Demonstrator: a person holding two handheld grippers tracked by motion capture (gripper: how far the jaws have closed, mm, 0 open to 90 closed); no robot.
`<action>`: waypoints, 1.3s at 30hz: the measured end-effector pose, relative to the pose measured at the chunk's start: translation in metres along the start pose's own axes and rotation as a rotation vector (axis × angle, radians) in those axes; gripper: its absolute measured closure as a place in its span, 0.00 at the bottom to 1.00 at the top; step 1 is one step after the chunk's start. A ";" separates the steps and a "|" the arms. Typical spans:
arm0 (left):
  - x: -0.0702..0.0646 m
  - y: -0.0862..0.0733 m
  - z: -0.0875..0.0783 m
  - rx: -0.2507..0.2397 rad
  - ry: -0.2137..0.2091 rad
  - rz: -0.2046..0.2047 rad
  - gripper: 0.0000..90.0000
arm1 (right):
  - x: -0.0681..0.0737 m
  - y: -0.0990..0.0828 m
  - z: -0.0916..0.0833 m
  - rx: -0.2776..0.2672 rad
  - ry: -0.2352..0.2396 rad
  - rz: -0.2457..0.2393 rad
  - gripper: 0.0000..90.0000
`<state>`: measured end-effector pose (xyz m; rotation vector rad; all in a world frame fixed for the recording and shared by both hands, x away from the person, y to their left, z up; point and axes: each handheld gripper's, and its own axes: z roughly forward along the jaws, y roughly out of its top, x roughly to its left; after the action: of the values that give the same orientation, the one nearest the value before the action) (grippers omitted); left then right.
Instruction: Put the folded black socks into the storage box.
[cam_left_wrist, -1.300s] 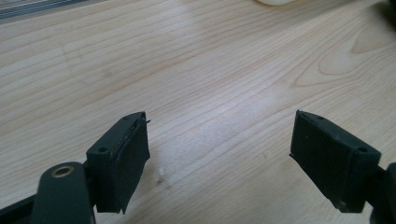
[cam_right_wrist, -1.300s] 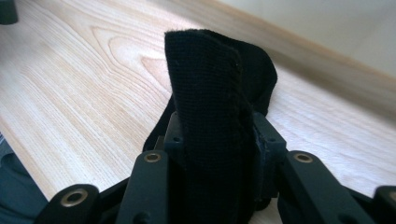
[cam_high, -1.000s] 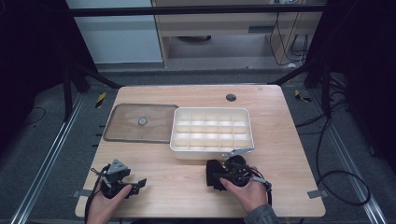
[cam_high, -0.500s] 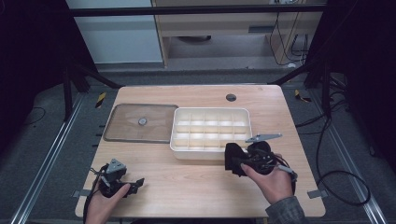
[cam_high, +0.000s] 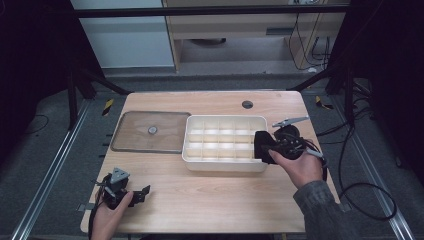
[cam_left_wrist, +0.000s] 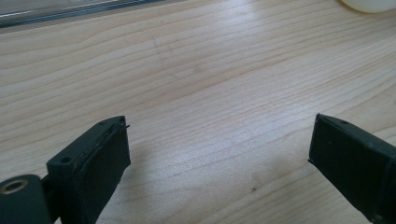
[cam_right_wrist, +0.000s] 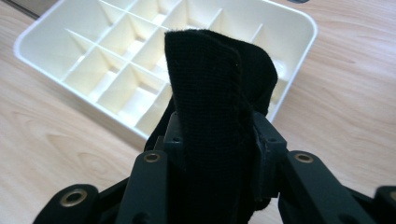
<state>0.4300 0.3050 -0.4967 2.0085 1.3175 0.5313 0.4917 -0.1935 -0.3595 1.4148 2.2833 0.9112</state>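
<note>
Black cloth (cam_right_wrist: 219, 116) sat pinched upright in my right gripper (cam_high: 267, 146), which I held over the right end of the white tray (cam_high: 225, 145), above its near-right compartments. My left gripper (cam_high: 142, 192) had just been opening and stood spread and empty over bare table (cam_left_wrist: 210, 70) near the front-left corner. A clear lid (cam_high: 150, 131) lay left of the tray, touching it.
</note>
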 end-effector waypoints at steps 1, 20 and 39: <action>0.001 0.000 0.000 0.001 0.007 0.005 0.05 | -0.002 0.002 0.001 0.001 -0.010 -0.003 0.72; 0.003 -0.005 0.004 0.025 0.036 0.005 0.05 | -0.016 0.025 0.027 0.068 -0.074 -0.040 0.72; 0.003 -0.008 0.006 0.028 0.055 0.005 0.03 | -0.006 0.024 0.041 0.097 -0.079 -0.065 0.72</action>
<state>0.4302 0.3083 -0.5063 2.0337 1.3606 0.5772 0.5335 -0.1771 -0.3749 1.3813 2.3280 0.7209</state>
